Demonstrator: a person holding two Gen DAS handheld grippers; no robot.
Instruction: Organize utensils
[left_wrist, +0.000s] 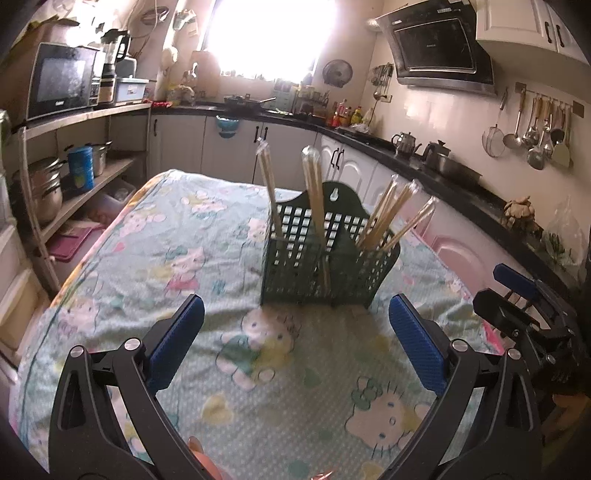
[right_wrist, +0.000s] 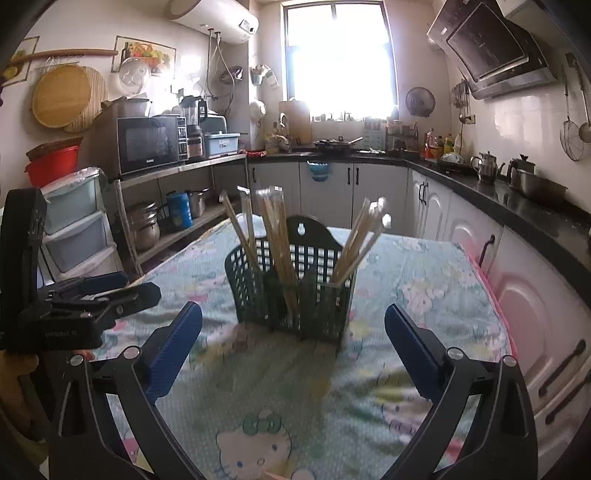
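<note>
Both my claws are spread wide with nothing between the pads: left claw (left_wrist: 295, 347), right claw (right_wrist: 293, 352). Both hang over the table on the near side of the holder, clear of it.

The green mesh holder (left_wrist: 325, 258) stands upright on the cloth. It has compartments; wrapped chopsticks (left_wrist: 314, 206) lean in the left ones, another bunch (right_wrist: 354, 243) fans out of the right one. All lean outward, none upright. I see no loose utensils on the cloth near the holder, so my read is the sorting is at or near its end.

If anything's left to do:
- The holder looks light and tall. A side knock on a leaning stick could tip it, so approach from above the rim, not across it.
- Wrappers look slick; grip low on the stick, near the rim, rather than at the tips.
- One claw steadies the holder wall while the other works.
- The two claws sit close side by side in front of the holder. Keep them from crossing.

Surface: the tablecloth (left_wrist: 147, 266) is soft and wrinkled, with a cartoon-cat print. Not a firm base, so the holder may rock.

Room: small kitchen. Beyond the holder a bright window (right_wrist: 338, 55) blows out the view. Left of the holder is a shelf with a microwave (right_wrist: 147, 144) and pots. Right of it runs a dark counter (right_wrist: 517, 199) with kettles, and a range hood (left_wrist: 436, 51) above.
</note>
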